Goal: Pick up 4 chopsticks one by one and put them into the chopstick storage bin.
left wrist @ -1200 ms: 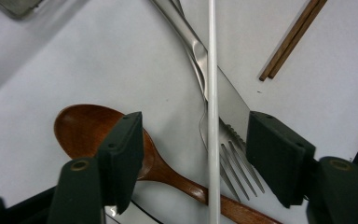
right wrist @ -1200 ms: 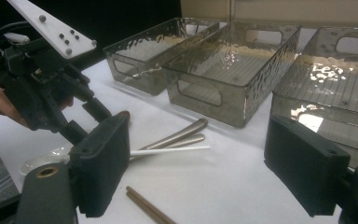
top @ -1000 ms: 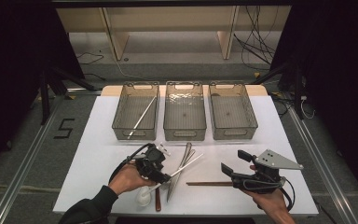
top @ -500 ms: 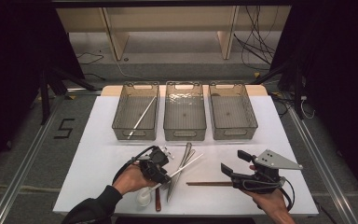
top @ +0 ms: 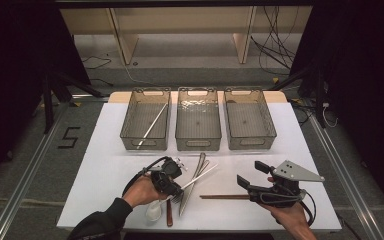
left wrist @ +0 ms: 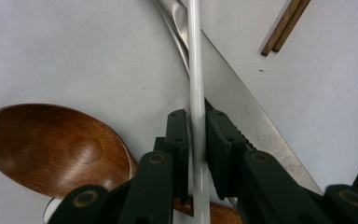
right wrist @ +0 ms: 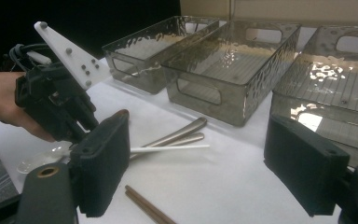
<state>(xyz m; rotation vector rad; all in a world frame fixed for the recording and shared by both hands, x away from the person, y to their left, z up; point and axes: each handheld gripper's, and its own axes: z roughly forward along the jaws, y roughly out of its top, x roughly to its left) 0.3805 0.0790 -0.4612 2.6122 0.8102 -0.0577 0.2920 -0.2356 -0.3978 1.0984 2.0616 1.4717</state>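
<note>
High view shows the person's left forearm coming in from about 7 o'clock, its hand wrapped round the left gripper (top: 174, 176), which tips down onto the cutlery pile near the front edge of the white table (top: 110, 165). Left gripper view has the jaws, just closing, drawn in against a white chopstick (left wrist: 196, 70) that runs toward 12 o'clock over a steel knife (left wrist: 242, 116), a wooden spoon (left wrist: 51, 144) lying at 9 o'clock. At 4 o'clock on the table the right gripper (top: 252, 176) sits level in its hand, jaws spread wide on nothing, brown chopsticks (top: 225, 196) lying just beside it.
</note>
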